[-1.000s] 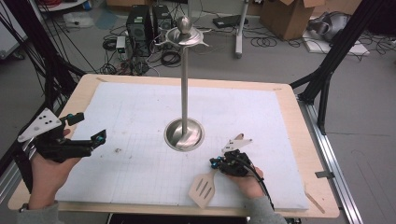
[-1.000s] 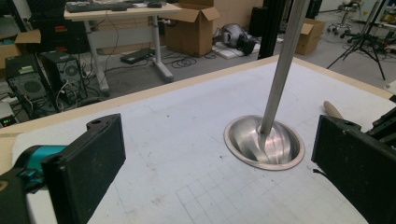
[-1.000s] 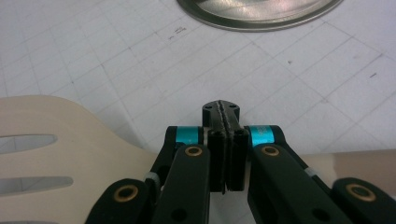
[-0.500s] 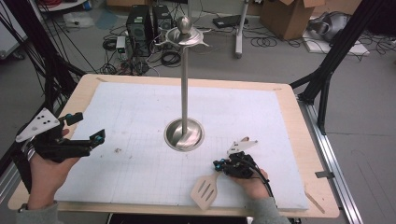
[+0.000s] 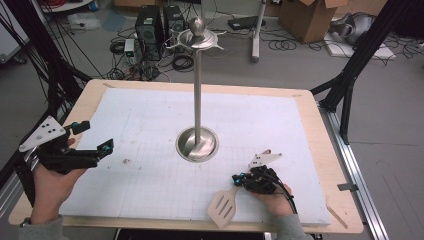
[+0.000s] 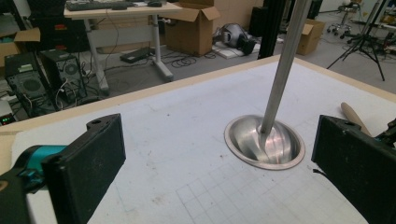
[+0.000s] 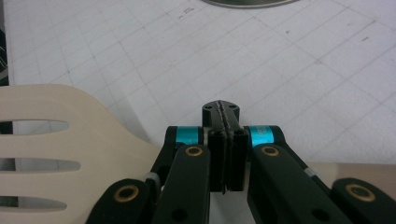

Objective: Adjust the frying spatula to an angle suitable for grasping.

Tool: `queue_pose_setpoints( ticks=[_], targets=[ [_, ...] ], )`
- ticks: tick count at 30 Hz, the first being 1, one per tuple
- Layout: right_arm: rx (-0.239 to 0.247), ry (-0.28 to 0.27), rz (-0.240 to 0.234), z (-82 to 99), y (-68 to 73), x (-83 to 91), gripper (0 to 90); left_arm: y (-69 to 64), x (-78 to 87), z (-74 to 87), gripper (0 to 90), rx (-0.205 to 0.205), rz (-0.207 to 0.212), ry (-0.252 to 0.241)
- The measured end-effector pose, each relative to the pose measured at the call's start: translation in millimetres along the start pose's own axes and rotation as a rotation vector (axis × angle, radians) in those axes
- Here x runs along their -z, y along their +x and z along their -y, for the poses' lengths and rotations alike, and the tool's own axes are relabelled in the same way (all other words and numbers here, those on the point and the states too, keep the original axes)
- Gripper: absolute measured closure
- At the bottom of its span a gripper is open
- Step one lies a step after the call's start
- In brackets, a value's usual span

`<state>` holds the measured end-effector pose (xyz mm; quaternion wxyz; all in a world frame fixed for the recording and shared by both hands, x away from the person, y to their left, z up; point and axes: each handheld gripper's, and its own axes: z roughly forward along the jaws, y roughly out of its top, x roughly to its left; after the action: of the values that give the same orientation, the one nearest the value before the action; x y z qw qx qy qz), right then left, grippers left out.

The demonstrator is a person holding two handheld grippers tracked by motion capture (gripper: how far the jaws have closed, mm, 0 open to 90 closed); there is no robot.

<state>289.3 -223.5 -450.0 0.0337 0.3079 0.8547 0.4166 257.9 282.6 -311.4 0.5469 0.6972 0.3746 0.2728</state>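
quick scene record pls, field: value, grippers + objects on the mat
left gripper: jaws wide apart, nothing between them, above the mat's left edge
right gripper: jaws shut together, nothing visible between them
spatula: pale wood, slotted, lying flat by the right gripper at the mat's near edge
stand: metal pole upright on a round base, mid-mat
mat: white, gridded, on a wooden table

metal stand (image 5: 198, 142) mid white mat (image 5: 150, 115), boxes (image 5: 305, 17) behind

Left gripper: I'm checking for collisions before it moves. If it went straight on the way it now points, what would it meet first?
Probably the metal stand: its round base lies on the white mat ahead, between the open jaws of the left gripper. Depth is unclear; a high pass might meet the pole instead.
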Motion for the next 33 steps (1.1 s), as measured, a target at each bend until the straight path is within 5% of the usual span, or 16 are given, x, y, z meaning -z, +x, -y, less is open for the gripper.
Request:
queue_pose_setpoints(
  ticks=[24, 30, 33],
  targets=[
    [-0.008, -0.015, -0.027, 14.5, -1.9, 16.2, 90.0, -1.3, -2.3, -1.5, 3.3, -0.015, 0.023, -0.014],
    [-0.017, -0.162, 0.076, 10.3, -3.6, 47.9, 90.0, -2.5, -7.6, -1.7, 3.3, -0.015, 0.028, -0.006],
    [-0.051, -0.179, 0.135, 17.1, -11.3, 63.6, 90.0, -3.0, -11.8, -0.6, 3.3, -0.016, 0.036, 0.005]
  ],
)
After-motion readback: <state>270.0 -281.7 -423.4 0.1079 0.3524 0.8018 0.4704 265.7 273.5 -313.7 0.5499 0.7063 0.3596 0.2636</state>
